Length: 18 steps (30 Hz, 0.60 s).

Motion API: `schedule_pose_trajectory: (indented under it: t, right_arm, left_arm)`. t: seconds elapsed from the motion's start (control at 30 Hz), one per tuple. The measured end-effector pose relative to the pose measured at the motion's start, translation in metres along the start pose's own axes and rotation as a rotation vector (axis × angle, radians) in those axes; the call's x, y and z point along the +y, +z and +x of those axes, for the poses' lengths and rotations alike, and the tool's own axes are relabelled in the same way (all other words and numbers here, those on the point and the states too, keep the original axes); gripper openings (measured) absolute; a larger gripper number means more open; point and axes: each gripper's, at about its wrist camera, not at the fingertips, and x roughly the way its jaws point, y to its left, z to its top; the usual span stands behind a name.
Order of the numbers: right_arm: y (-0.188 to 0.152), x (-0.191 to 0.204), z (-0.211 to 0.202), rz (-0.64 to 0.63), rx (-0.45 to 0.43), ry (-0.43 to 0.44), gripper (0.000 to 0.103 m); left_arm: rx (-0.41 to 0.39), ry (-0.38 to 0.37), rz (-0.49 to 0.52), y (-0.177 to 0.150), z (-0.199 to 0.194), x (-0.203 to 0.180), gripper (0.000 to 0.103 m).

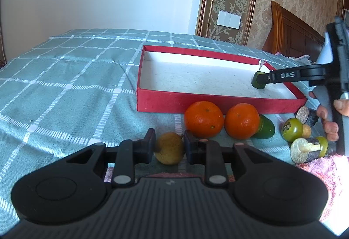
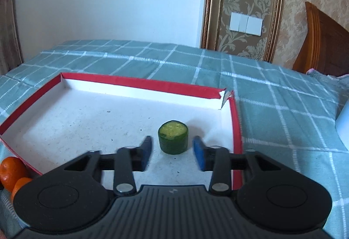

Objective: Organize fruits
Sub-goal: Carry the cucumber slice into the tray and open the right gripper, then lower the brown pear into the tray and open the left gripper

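A shallow red box (image 1: 196, 103) with a white floor lies on the checked bedspread; it also shows in the right wrist view (image 2: 139, 84). A short green cucumber piece (image 2: 173, 140) stands upright on the box floor near its right wall, also in the left wrist view (image 1: 258, 80). My right gripper (image 2: 173, 152) is open, its fingers either side of the piece and apart from it. My left gripper (image 1: 169, 147) sits around a small yellow-brown round fruit (image 1: 169, 148) on the bed, jaws at its sides. Two oranges (image 1: 204, 119) (image 1: 241, 120) lie before the box.
Right of the oranges lie a green cucumber piece (image 1: 266, 127), a green round fruit (image 1: 292, 129), and two dark cut pieces (image 1: 306, 116) (image 1: 307, 150). A pink towel (image 1: 322, 171) lies at the right. A wooden headboard (image 1: 292, 36) stands behind.
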Motion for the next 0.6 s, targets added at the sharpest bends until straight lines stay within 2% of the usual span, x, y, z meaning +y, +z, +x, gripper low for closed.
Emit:
schedule_pose_trajectory:
  t: [0.03, 0.1, 0.23, 0.3, 0.37, 0.4, 0.47, 0.6]
  right_arm:
    - [-0.001, -0.001, -0.004, 0.004, -0.01, 0.005, 0.07]
    - [-0.003, -0.002, -0.014, 0.003, -0.03, 0.007, 0.07]
    - [-0.01, -0.012, -0.041, 0.023, -0.089, -0.042, 0.071]
    - [-0.018, -0.022, -0.057, 0.057, -0.131, -0.096, 0.075]
    - [-0.03, -0.034, -0.07, 0.114, -0.179, -0.187, 0.091]
    - [-0.036, -0.04, -0.074, 0.143, -0.195, -0.234, 0.094]
    - [-0.043, -0.053, -0.077, 0.193, -0.192, -0.29, 0.095]
    - [-0.049, -0.07, -0.074, 0.271, -0.159, -0.331, 0.095]
  left_arm:
    - [0.0, 0.0, 0.0, 0.0, 0.0, 0.0, 0.025]
    - [0.0, 0.0, 0.0, 0.0, 0.0, 0.0, 0.025]
    - [-0.001, -0.004, -0.005, 0.0, 0.0, 0.001, 0.025]
    - [-0.002, -0.005, -0.005, 0.0, 0.0, 0.001, 0.025]
    - [-0.002, -0.005, -0.004, -0.001, 0.0, 0.001, 0.025]
    - [-0.003, -0.006, -0.004, -0.001, 0.0, 0.001, 0.025]
    - [-0.007, -0.008, 0.0, -0.001, -0.001, 0.002, 0.025]
    - [-0.011, 0.001, 0.009, -0.002, -0.003, 0.001, 0.025]
